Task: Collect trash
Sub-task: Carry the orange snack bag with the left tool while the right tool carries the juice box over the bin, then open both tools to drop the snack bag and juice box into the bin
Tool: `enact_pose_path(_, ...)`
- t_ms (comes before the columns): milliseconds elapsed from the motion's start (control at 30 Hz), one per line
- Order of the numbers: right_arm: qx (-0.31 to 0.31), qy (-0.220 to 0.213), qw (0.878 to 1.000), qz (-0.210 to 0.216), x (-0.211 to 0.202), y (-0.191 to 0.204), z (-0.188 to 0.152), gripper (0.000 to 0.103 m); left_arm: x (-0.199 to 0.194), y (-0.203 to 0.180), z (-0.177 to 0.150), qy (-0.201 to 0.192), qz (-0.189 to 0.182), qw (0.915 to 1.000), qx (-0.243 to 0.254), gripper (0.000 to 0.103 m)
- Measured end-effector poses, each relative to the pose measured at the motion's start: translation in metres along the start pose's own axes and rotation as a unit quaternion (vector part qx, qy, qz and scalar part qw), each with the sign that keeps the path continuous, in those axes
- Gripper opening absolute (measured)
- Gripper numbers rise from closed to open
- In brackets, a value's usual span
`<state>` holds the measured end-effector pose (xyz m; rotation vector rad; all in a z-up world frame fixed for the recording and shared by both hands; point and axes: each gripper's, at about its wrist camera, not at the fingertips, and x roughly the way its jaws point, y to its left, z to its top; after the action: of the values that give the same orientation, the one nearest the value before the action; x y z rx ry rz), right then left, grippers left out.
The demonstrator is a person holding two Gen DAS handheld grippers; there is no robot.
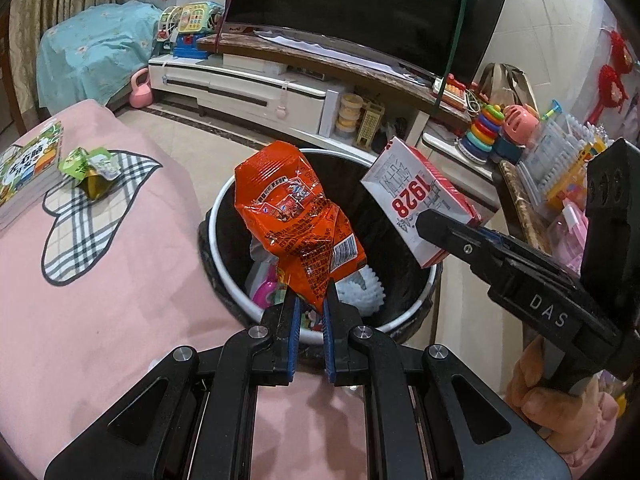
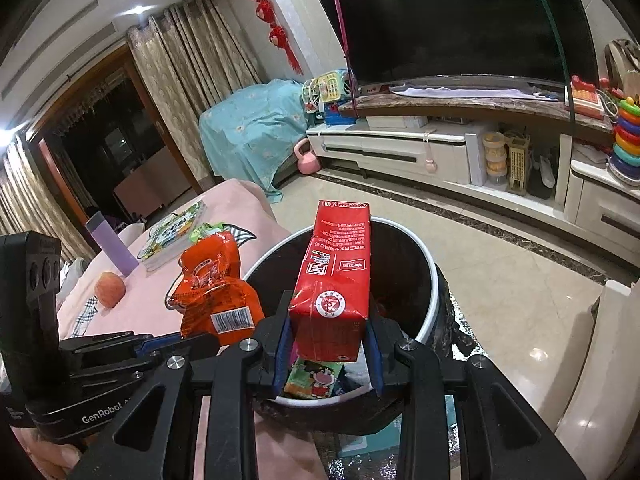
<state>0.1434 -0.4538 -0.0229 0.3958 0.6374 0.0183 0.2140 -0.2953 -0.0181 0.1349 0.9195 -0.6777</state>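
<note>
Trash is held over the bin by both tools. An orange snack wrapper (image 1: 298, 224) is clamped by its lower end in the left hand-held gripper (image 1: 310, 300), and a red-and-white carton (image 2: 334, 280) is pinched between the pads of the right hand-held gripper (image 2: 328, 320). Both pieces are poised above the black bin (image 1: 224, 216), in which other rubbish is already seen, so release appears to be the step in hand. Farther off, at ten o'clock in the left view, a crumpled green wrapper (image 1: 90, 170) is left on the pink-covered table (image 1: 120, 264), judged still to be collected.
</note>
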Motion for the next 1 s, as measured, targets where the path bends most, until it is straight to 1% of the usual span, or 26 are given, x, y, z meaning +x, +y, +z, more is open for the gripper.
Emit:
enact_pose_path(367,-0.004,0.018,1.0,-0.006,0.008,-0.001,0.005,0.031,0.016,-0.003,0.007,0.016,0.0,0.9999,0.001,0.009)
enact_pose_path(1000,-0.015,0.049,0.999,-0.019,0.025,-0.005,0.012,0.031,0.036,0.003,0.014,0.043,-0.009,0.9989,-0.015,0.009)
